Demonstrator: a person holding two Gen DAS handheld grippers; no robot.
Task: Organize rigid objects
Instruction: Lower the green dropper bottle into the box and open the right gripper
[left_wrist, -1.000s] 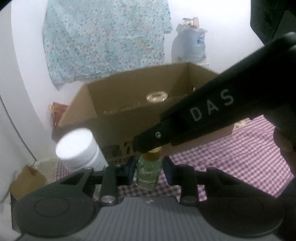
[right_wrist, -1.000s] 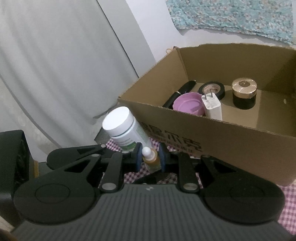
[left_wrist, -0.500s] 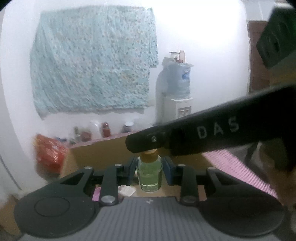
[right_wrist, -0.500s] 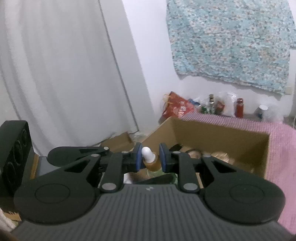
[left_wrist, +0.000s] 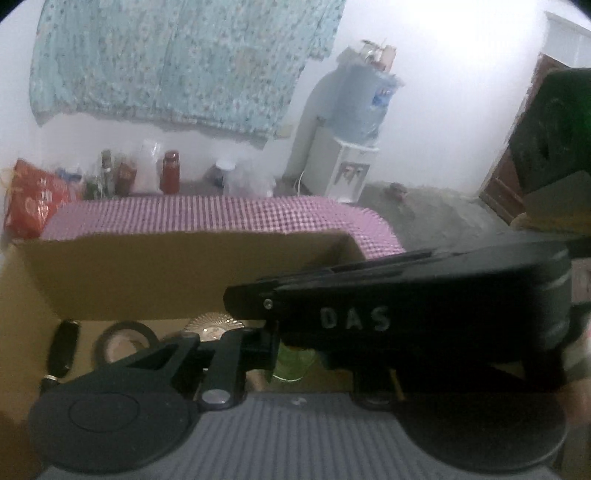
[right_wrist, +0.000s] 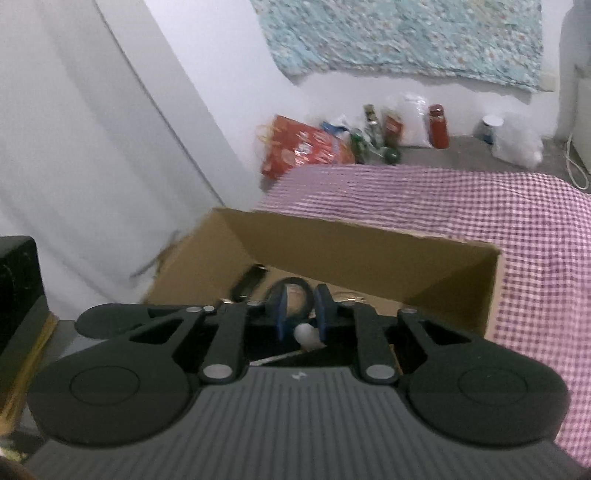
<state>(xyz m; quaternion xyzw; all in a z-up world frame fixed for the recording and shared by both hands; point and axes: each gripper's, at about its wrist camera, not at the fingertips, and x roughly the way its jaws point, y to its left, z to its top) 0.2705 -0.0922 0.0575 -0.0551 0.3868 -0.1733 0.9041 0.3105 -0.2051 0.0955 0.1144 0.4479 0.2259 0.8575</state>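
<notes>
Two claws over cardboard box: left claw clamps green bottle, right claw dropper bottle.

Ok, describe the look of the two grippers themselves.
Both are matte black, with round side discs, silver pivot screws and a ribbed grey top. The right gripper has blue pads; its side shows white letters "DAS". The left gripper matches it.
</notes>
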